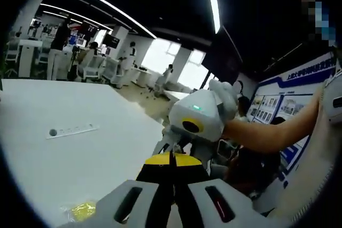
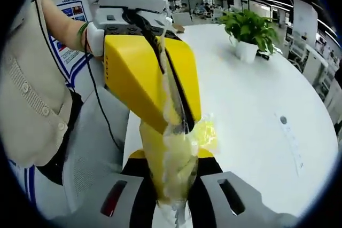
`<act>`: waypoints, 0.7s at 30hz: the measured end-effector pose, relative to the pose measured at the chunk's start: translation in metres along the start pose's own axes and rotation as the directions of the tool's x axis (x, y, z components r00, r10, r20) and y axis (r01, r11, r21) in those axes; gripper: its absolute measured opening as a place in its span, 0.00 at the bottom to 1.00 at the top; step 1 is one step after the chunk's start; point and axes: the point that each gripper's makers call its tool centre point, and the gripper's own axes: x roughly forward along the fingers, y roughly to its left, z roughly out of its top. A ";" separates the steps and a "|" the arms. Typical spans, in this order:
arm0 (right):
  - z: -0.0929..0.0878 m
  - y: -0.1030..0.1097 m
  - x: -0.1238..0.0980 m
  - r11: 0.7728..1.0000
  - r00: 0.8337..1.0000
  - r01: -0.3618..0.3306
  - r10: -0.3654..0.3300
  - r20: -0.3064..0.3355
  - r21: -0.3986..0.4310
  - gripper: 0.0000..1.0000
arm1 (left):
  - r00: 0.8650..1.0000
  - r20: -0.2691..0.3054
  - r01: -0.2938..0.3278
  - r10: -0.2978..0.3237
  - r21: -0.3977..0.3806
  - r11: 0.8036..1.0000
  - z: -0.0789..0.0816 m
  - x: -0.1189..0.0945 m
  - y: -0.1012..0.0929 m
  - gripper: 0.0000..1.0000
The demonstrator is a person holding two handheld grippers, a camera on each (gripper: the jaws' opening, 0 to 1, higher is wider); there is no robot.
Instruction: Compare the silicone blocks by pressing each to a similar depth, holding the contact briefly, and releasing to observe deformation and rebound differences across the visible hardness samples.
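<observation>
both claws [image 2: 175, 206] clamped on plastic bag [image 2: 179, 148]

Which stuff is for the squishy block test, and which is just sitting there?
For the job:
clear bag with yellowish pieces
left gripper and right gripper, both pinching it
yellow packet, probably

Just lying about:
potted plant
white strip

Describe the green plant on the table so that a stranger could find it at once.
In the right gripper view, start from the large white table and follow it to its far end. There stands a potted plant, leafy green in a small white pot. It is upright and green, whereas the white strip with a dark dot lies flat.
</observation>
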 end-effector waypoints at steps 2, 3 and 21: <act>0.000 0.000 0.000 1.000 1.000 0.003 -0.003 0.000 -0.003 0.14 | 1.000 -0.001 0.001 -0.001 0.002 1.000 0.000 0.000 -0.001 0.00; 0.000 0.000 -0.001 1.000 1.000 0.003 -0.003 -0.001 -0.001 0.14 | 1.000 -0.001 0.001 -0.001 0.004 1.000 0.000 0.000 -0.001 0.00; -0.002 0.001 0.000 1.000 1.000 0.007 -0.007 -0.013 -0.005 0.13 | 1.000 -0.005 -0.001 0.001 0.006 1.000 -0.001 -0.001 -0.001 0.00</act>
